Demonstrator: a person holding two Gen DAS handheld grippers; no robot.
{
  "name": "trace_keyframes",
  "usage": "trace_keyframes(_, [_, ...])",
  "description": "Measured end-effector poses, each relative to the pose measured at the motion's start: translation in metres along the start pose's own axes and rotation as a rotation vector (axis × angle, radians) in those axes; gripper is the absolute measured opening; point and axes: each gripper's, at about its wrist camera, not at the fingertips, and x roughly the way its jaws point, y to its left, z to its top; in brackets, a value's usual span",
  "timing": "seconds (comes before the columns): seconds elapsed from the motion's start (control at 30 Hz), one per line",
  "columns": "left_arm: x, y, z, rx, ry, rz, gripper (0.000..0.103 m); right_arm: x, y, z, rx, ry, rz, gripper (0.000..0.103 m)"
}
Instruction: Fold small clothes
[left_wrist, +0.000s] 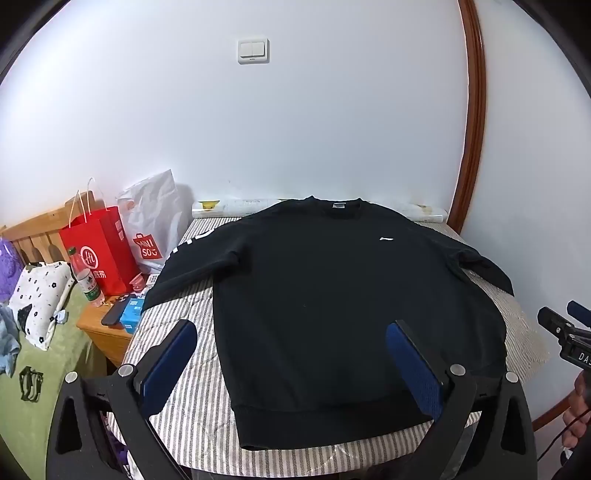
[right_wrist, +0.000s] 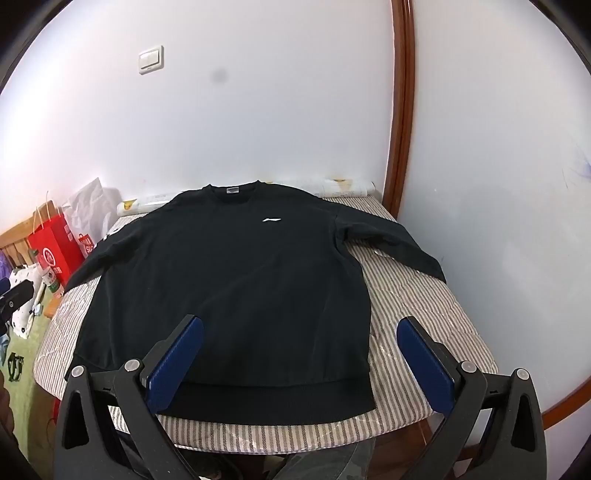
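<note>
Black sweatshirt (left_wrist: 332, 302) is lying flat, front up, on the striped tabletop (left_wrist: 192, 417), collar at the far edge by the wall, hem at the near edge, both sleeves angling outward. Left hand-held gripper (left_wrist: 291, 336) is hovering over the near-left hem corner, jaws standing wide, gripping nothing. Right hand-held gripper (right_wrist: 299, 332) is hovering over the near-right hem corner, jaws also wide, empty. Red paper bag (left_wrist: 99, 247), white bag (left_wrist: 155, 221) and a bottle (left_wrist: 86, 278) are sitting on a nightstand at far left.
</note>
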Motion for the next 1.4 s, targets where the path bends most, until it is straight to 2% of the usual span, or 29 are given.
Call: trace_keyframes(1.4, [-0.005,-0.010,-0.002,0.008,-0.011,0.003,0.103,-0.005,-0.003,0.008,-0.011,-0.014,0.001,0.103])
